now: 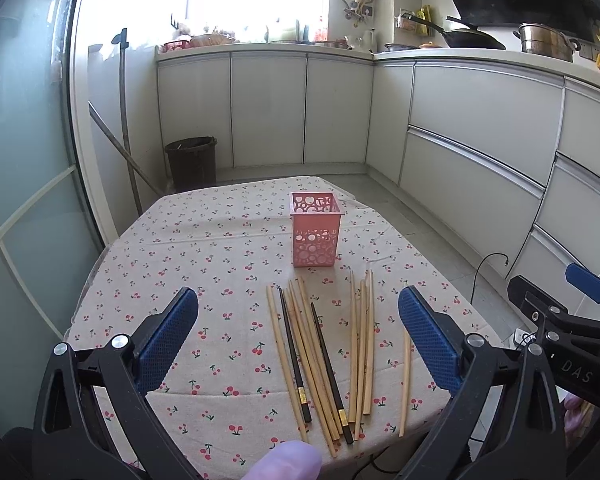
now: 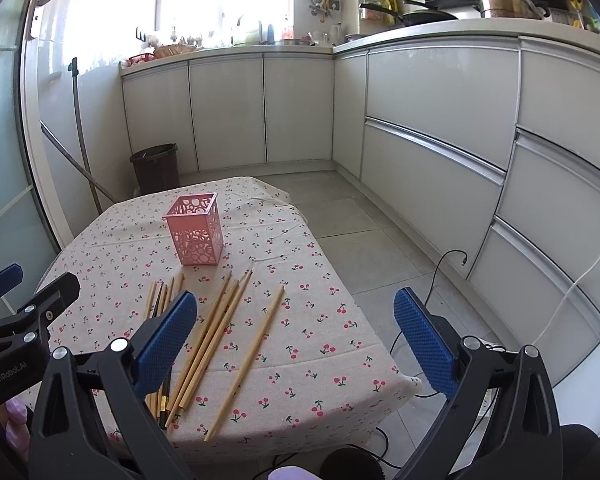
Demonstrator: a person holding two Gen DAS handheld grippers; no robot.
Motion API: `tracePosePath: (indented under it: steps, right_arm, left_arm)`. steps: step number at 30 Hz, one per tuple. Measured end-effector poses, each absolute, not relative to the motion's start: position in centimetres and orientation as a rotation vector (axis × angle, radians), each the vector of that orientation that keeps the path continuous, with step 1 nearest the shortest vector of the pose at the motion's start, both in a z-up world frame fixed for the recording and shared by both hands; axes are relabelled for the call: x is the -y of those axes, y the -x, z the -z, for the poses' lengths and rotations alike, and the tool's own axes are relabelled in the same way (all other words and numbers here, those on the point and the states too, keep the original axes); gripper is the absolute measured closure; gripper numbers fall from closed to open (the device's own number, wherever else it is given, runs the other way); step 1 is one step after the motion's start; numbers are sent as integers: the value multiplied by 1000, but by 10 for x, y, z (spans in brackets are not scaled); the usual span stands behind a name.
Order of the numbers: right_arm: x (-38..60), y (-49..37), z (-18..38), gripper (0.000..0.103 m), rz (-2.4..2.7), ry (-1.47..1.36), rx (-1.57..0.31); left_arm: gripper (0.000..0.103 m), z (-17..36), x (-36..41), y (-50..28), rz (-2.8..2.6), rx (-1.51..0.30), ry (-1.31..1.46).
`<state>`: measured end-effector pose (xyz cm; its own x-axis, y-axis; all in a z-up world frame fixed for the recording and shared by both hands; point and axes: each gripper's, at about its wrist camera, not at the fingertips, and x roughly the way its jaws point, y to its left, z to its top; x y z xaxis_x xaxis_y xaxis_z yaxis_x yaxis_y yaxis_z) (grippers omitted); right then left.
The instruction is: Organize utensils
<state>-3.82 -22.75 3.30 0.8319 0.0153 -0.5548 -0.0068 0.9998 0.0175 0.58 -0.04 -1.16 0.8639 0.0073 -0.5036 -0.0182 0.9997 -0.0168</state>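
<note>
Looking forward from above the near edge of the table point(image 1: 148, 248), left view over chopsticks point(image 1: 320, 364), right view further right (sharing pink holder point(image 2: 195, 228)).

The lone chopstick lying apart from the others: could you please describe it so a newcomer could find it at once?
Start at the table with the cherry-print tablecloth, where a pink perforated holder stands. Nearer the camera than the holder lie bundles of chopsticks. The lone bamboo chopstick lies by itself on their right, touching none, nearest the table's right edge.
</note>
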Motion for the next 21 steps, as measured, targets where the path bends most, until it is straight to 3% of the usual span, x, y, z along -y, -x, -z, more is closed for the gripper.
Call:
tracePosePath:
  steps: [21]
  right_arm:
    - [227,39,-32,7,-10,-14,-590]
  left_arm:
    - [7,14,-1,-7,-16,-533,21]
